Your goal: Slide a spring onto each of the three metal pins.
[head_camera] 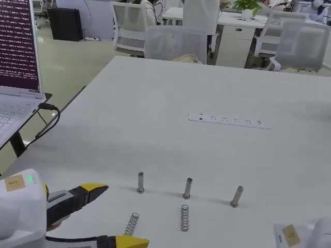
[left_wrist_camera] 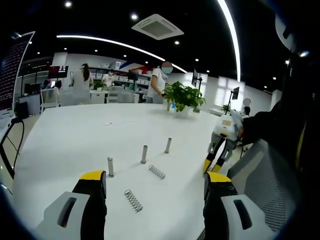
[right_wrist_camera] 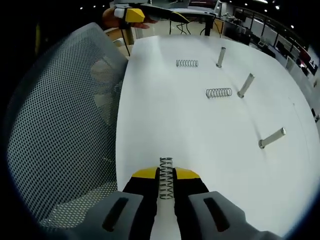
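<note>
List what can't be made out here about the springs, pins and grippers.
- Right gripper view: the jaws of the right gripper hide the lower end of the held spring.
- Head view: the bottom edge cuts off that gripper's jaws.
- Head view: the pins are too small to show how their bases are fixed.
- Head view: the laptop screen text is too small to read.

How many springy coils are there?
3. The first spring lies on the table near the left pin, the second spring near the middle pin. The third spring is pinched in the right gripper.
</note>
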### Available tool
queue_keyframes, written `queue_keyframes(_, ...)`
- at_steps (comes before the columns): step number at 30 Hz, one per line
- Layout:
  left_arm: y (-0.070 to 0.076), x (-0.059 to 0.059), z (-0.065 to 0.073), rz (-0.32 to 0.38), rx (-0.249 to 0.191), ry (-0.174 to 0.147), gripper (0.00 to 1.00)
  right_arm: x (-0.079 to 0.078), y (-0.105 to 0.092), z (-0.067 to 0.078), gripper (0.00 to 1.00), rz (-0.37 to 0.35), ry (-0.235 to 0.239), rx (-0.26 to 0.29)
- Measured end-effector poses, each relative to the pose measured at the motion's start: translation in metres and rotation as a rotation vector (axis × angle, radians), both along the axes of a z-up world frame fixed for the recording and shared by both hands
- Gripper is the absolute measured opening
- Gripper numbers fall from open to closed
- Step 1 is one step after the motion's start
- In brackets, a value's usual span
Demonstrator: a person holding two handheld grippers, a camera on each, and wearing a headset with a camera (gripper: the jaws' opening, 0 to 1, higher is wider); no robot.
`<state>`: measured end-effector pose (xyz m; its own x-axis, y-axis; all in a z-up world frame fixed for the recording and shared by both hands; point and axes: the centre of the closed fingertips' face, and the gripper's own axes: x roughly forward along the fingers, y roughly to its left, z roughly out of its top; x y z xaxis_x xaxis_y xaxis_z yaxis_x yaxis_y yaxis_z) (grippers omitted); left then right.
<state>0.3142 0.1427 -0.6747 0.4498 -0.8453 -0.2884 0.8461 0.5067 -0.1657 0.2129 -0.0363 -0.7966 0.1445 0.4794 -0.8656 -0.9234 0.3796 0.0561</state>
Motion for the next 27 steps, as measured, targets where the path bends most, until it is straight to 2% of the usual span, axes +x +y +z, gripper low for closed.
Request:
queue_keyframes(8,-0.001,-0.0007,-0.0004,-0.007,0.002,0.0,0.77,0.0027,-0.0008,-0.0002,0.08,-0.007,-0.015,-0.011)
queue_keyframes(27,-0.0016,-0.0013,-0.0015,-0.011,0.003,0.003,0.77,0.0075,-0.0009,-0.0007,0.08,-0.034,-0.013,-0.013)
